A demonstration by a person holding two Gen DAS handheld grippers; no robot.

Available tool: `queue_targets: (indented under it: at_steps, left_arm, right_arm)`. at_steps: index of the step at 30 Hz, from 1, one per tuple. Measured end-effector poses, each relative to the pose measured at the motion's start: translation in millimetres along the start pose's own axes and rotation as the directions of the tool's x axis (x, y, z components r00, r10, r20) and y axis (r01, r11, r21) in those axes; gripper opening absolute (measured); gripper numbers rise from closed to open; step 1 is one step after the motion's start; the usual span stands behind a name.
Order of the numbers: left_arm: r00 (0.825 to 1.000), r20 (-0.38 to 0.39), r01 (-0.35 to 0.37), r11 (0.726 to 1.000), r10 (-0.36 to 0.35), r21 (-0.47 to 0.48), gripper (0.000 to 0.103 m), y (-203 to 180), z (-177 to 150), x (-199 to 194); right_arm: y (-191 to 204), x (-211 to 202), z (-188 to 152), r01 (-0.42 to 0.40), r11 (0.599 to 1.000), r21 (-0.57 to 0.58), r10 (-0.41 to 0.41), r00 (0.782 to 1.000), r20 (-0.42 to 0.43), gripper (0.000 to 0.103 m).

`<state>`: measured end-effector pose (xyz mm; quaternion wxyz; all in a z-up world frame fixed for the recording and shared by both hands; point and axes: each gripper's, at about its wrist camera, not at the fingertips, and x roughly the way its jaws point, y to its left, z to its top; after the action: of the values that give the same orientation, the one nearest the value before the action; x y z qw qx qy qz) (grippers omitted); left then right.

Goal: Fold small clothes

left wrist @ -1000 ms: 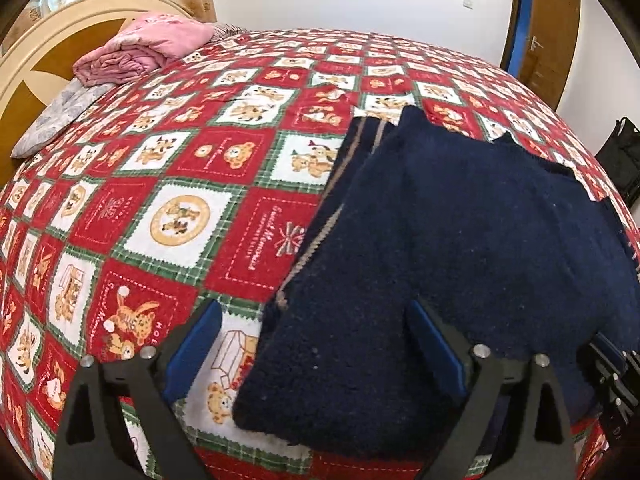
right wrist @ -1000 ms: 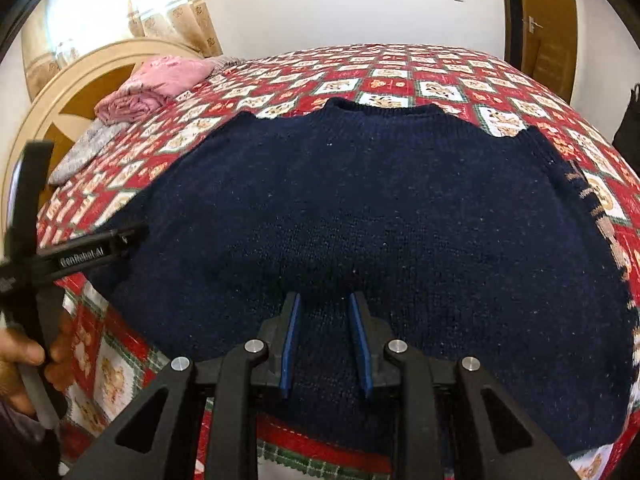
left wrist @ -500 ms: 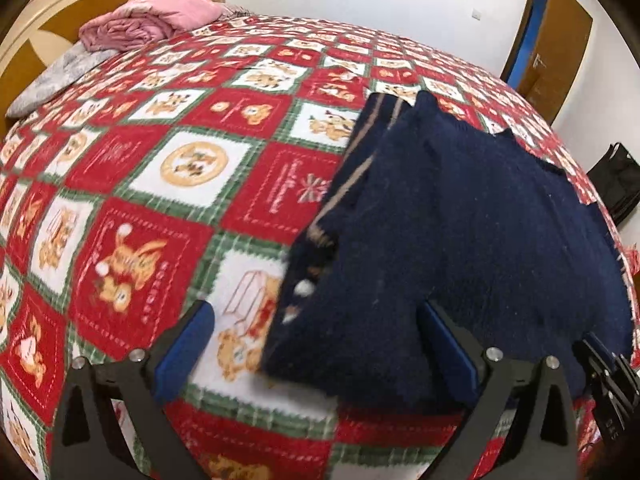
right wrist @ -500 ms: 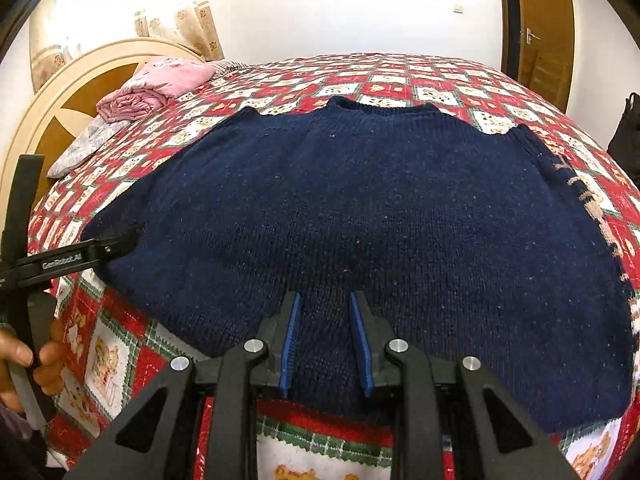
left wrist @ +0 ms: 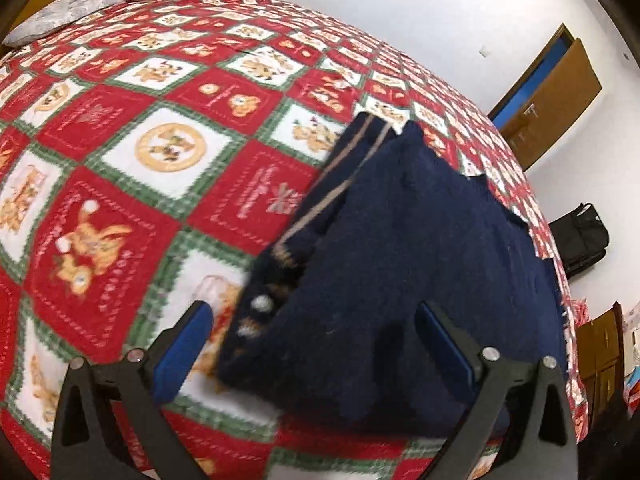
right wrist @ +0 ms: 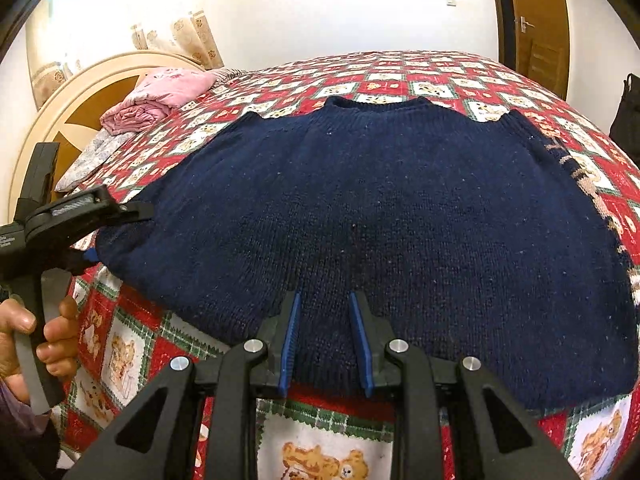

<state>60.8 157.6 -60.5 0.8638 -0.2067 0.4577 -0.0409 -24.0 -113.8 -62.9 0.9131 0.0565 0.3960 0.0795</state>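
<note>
A navy knit sweater (right wrist: 380, 208) lies flat on the bed, neck towards the far side. My right gripper (right wrist: 325, 340) is shut on its near hem, with fabric bunched between the blue pads. My left gripper (left wrist: 316, 340) stands wide with its jaws closing. The sweater's near left corner (left wrist: 340, 320), with a striped, buttoned edge, lies between the jaws and the pads do not touch it. The right wrist view shows the left gripper (right wrist: 120, 236), held by a hand (right wrist: 24, 332), at that same corner.
The bed carries a red, white and green bear-print quilt (left wrist: 168, 152). Folded pink bedding (right wrist: 156, 100) and a grey pillow (right wrist: 88, 160) lie by the curved headboard (right wrist: 80, 96). A brown door (right wrist: 536, 24) and a black bag (left wrist: 580, 236) stand beyond the bed.
The left gripper has rolled and tipped, so its view now slants, and the sweater's buttoned corner has come into sight between its jaws. The right gripper and the hem have stayed put.
</note>
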Motion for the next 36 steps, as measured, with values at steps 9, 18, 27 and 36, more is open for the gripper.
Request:
queue_targets:
  at_steps: [9,18,27,36]
  left_arm:
    - [1.000,0.012,0.020,1.000,-0.020,0.005,0.025,-2.1,-0.8,-3.4]
    - [0.993,0.118,-0.033,0.985,0.013,0.167,0.020,-59.5,9.9,-35.8]
    - [0.973,0.160,0.084,0.899,-0.167,0.429,0.019,-172.8,-18.0,-66.3]
    - [0.951,0.013,0.214,0.690,-0.308,0.692,0.006,-260.4,-118.7,-43.0]
  right_arm:
    - [-8.5,-3.6,1.1,-0.042,0.997,0.058,0.043,0.999,-0.007,0.027]
    - [-73.4,-42.9,16.7,-0.089,0.961,0.261,0.074,0.995,0.065,0.027]
    - [-134.5,-99.0,27.7,-0.081,0.934,0.349,0.023,0.985,0.169,0.027]
    - [-171.8,-113.8,18.4,-0.167,0.895,0.413,0.095,0.977,0.191,0.027]
